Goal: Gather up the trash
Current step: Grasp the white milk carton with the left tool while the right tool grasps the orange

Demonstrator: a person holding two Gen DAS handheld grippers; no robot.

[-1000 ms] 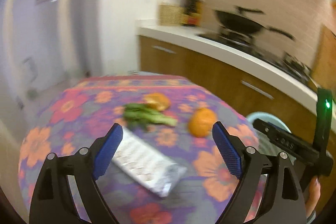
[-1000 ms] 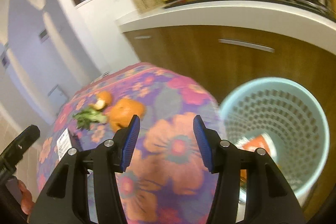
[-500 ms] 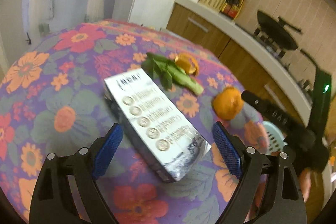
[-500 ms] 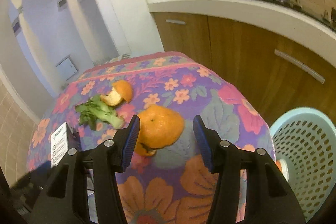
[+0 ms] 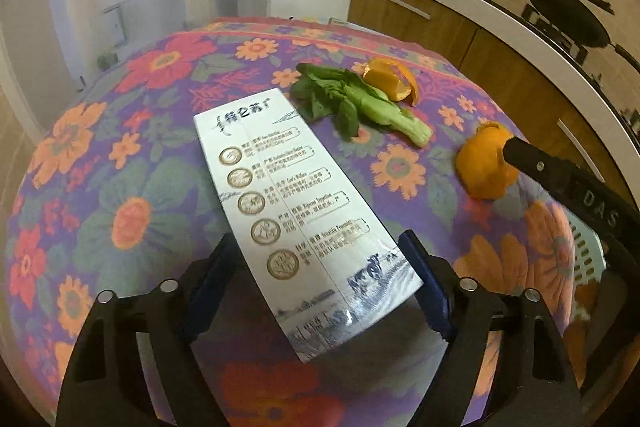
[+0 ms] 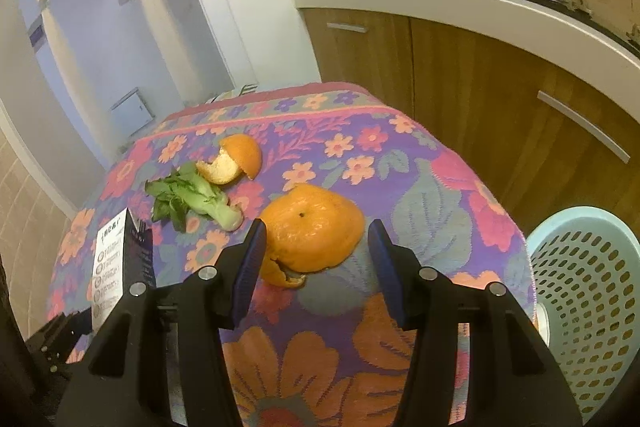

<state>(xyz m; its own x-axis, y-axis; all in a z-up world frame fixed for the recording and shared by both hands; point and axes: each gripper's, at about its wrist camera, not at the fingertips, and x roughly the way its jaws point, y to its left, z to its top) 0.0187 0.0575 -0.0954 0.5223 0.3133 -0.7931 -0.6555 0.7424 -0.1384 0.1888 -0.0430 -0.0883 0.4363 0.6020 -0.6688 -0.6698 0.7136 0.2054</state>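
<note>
A white milk carton (image 5: 288, 195) lies flat on the flowered tablecloth (image 5: 132, 211). My left gripper (image 5: 318, 259) straddles its near end. The jaws are closing and the blue pads stand close at each long side, with no clear press. The carton's edge (image 6: 112, 259) also shows at the left of the right wrist view. A large orange peel (image 6: 312, 231) lies between the fingers of my right gripper (image 6: 318, 247), which is open with its pads just beside the peel. The same peel (image 5: 480, 167) is seen from the left wrist under the right gripper's black finger (image 5: 560, 179).
A bok choy piece (image 5: 360, 107) (image 6: 192, 199) and a smaller orange peel (image 5: 392, 79) (image 6: 236, 163) lie further back on the table. A light blue perforated basket (image 6: 580, 287) stands on the floor at the table's right edge. Wooden cabinets and a white counter run behind.
The left gripper came down over the carton, whose near end now sits between narrower jaws. The right gripper swung from over the basket to the large peel, then held still.
</note>
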